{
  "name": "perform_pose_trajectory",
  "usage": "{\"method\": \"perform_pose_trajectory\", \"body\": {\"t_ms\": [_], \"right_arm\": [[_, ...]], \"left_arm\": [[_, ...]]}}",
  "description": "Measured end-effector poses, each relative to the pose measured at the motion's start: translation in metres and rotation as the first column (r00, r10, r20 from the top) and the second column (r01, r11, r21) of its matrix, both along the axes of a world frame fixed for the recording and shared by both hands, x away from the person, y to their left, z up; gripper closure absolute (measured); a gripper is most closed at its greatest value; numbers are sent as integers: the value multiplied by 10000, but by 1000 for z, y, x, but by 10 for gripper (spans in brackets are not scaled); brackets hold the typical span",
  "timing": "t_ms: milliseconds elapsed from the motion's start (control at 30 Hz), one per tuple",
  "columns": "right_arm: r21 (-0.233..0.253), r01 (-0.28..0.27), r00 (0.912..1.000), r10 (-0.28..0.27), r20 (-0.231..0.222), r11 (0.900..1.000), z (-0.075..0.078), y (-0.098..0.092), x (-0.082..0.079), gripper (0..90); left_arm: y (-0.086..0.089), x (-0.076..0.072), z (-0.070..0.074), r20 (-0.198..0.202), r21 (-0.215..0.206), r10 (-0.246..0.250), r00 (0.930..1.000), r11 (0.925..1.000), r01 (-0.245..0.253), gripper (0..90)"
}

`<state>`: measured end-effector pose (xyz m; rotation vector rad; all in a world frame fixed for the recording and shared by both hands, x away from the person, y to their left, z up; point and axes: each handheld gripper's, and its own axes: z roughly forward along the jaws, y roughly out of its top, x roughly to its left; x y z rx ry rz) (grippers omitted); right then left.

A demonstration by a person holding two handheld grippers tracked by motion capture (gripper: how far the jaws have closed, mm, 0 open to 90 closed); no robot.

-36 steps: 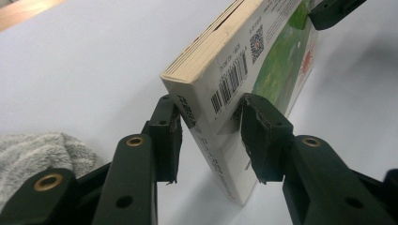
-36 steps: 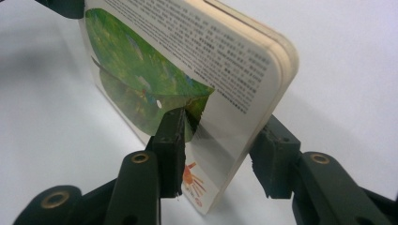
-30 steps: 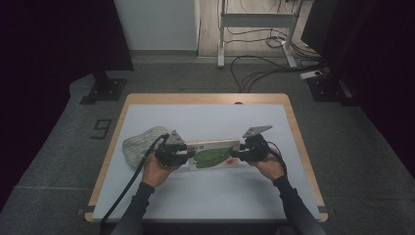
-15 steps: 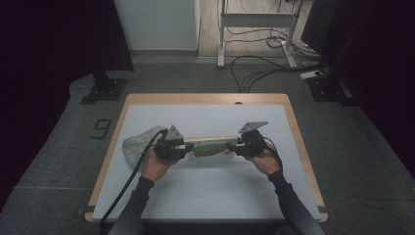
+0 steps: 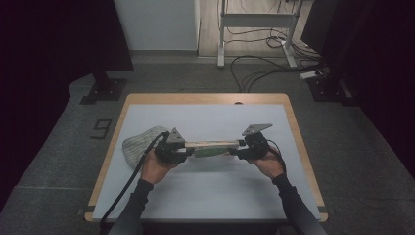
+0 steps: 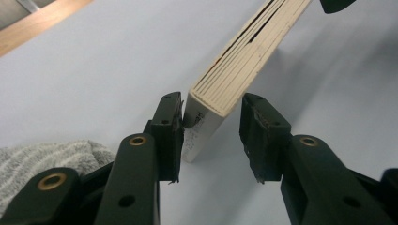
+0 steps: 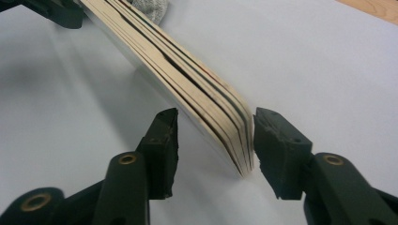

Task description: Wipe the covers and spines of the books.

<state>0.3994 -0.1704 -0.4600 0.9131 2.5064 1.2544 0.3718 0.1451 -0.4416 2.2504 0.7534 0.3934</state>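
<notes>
A thin book (image 5: 211,147) stands on its edge near the middle of the worktop (image 5: 215,193), lengthwise between the person's two hands. In the high view the left hand-held gripper (image 5: 182,151) meets its left end and the right hand-held gripper (image 5: 236,150) its right end, each with a grey plate on top and a cable trailing back toward the person.

In the left gripper view the book (image 6: 244,61) runs away from the camera toward the upper right, cream page edges upward, its near end standing on the pale surface. The left hand-held gripper (image 6: 212,136) is spread — one jaw lies against the printed cover at the book's corner, the other stands off from the page side with a clear gap. A grey knitted cloth (image 6: 42,161) shows at the lower left, behind the jaws; in the high view it lies on the worktop just left of the left hand.

In the right gripper view the book (image 7: 173,79) comes in from the upper left (its pages fan slightly apart at the near end). The right hand-held gripper (image 7: 216,145) is spread as well — one jaw sits right beside the page edges, whether touching I cannot tell, and the other stands apart on the cover side.
</notes>
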Motion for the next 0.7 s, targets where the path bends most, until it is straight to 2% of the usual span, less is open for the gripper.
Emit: {"method": "perform_pose_trajectory", "body": {"t_ms": [200,400,600,700], "right_arm": [[96,-45,9996,48,-282,9999,-4,-4,-5,428],[-54,-184,9990,182,-404,9998,-7,-5,-12,374],[-39,-222,9982,219,-566,9997,-10,-4,-20,326],[-177,-244,9976,232,-650,9995,-14,-5,-24,280]], "left_arm": [[-1,-8,-2,-185,47,-182,9997,9998,183,566],[-4,-16,-6,-337,146,-309,9990,9994,314,521],[-4,-22,-11,-638,-90,-252,9976,9997,247,469],[-2,-24,-16,-1041,-310,-269,9942,9992,238,421]]}}
